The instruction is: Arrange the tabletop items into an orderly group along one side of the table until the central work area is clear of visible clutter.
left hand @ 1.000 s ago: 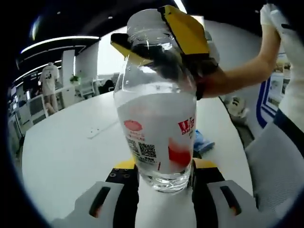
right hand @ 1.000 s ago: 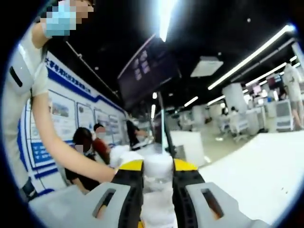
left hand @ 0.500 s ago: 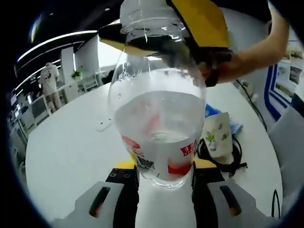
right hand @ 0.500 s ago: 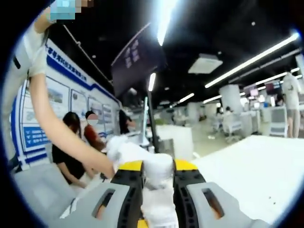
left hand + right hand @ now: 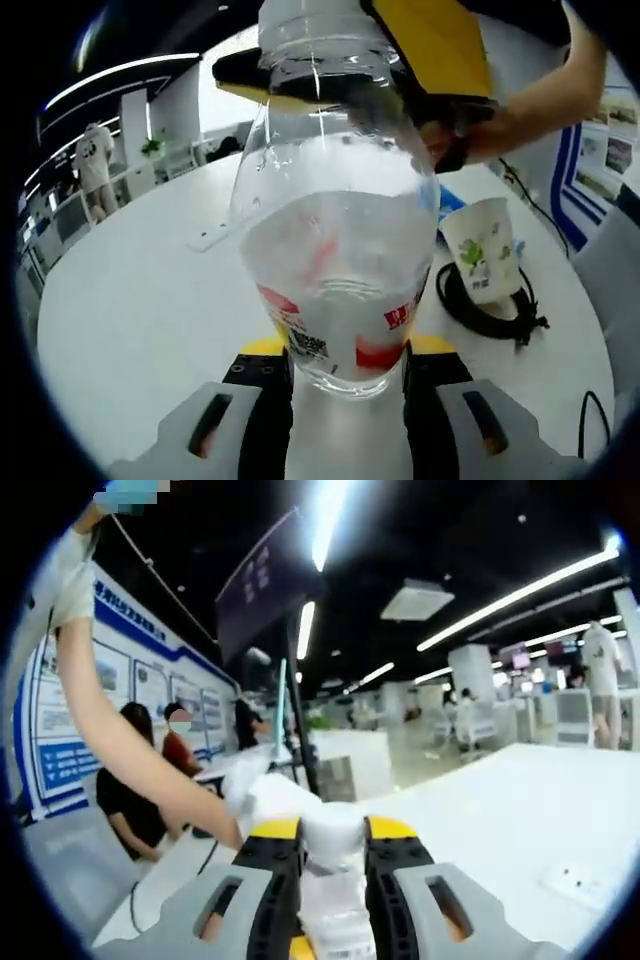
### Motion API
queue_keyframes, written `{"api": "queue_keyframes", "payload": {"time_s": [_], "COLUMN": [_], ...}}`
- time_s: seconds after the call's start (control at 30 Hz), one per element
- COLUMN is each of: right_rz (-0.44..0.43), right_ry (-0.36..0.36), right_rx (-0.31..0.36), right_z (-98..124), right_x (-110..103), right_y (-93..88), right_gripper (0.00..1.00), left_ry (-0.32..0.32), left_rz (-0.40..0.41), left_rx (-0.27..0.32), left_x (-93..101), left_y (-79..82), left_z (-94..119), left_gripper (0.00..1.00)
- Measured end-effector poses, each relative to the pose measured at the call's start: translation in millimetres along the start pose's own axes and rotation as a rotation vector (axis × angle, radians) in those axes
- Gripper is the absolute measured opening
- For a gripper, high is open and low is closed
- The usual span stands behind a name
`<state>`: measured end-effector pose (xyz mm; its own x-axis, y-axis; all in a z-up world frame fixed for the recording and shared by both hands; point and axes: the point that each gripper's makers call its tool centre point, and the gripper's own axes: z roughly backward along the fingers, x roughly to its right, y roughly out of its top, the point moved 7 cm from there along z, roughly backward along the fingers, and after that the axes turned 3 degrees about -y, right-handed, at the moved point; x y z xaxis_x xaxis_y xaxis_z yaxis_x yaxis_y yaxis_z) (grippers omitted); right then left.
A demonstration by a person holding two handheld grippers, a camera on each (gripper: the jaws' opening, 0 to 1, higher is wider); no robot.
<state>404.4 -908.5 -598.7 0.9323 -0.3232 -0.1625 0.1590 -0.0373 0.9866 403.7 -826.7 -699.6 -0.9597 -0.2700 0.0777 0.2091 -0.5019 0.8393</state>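
A clear water bottle (image 5: 335, 260) with a red and white label, part full, stands between the jaws of my left gripper (image 5: 345, 368), which is shut on its base. From above, my right gripper (image 5: 420, 60), yellow and black, clamps the bottle's neck. In the right gripper view, my right gripper (image 5: 333, 842) is shut on the white cap (image 5: 333, 830), with the bottle running down between the jaws. A paper cup (image 5: 482, 245) with a green print stands on the white table (image 5: 130, 300), right of the bottle.
A coiled black cable (image 5: 495, 310) lies around the cup's foot, with a blue item (image 5: 450, 197) behind it. A white power strip (image 5: 213, 238) lies far left on the table. The person's forearm (image 5: 120, 750) reaches in beside the right gripper. People stand in the background.
Both views have swung with the hands; the cup and cable coil have come further into the left gripper view. The bottle stays held at base and cap.
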Motion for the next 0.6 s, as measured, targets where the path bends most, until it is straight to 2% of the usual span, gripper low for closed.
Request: {"api": "queue_keyframes", "payload": {"time_s": [0.3,0.37,0.5,0.6], "right_rz": [0.021,0.016,-0.010,-0.010], "right_ry": [0.002,0.002,-0.007,-0.007], "right_rx": [-0.017,-0.024,-0.032,-0.046], "right_z": [-2.1,-1.8,-0.9,0.1], "right_x": [2.5,3.1,1.7,-0.5], "right_y": [-1.2,-3.5,-3.3,-2.2], "right_gripper": [0.20,0.20,0.21,0.21], "left_ry": [-0.002,0.001,0.036,0.035], "left_rz": [0.006,0.029,0.054,0.050], "left_rx": [0.015,0.026,0.033,0.027], "left_x": [1.3,1.7,1.0,2.8], "left_y": [-2.4,-4.6,-5.6,-3.2], "left_z": [0.3,0.1,1.8,3.4], "left_gripper": [0.41,0.41,0.45,0.46]}}
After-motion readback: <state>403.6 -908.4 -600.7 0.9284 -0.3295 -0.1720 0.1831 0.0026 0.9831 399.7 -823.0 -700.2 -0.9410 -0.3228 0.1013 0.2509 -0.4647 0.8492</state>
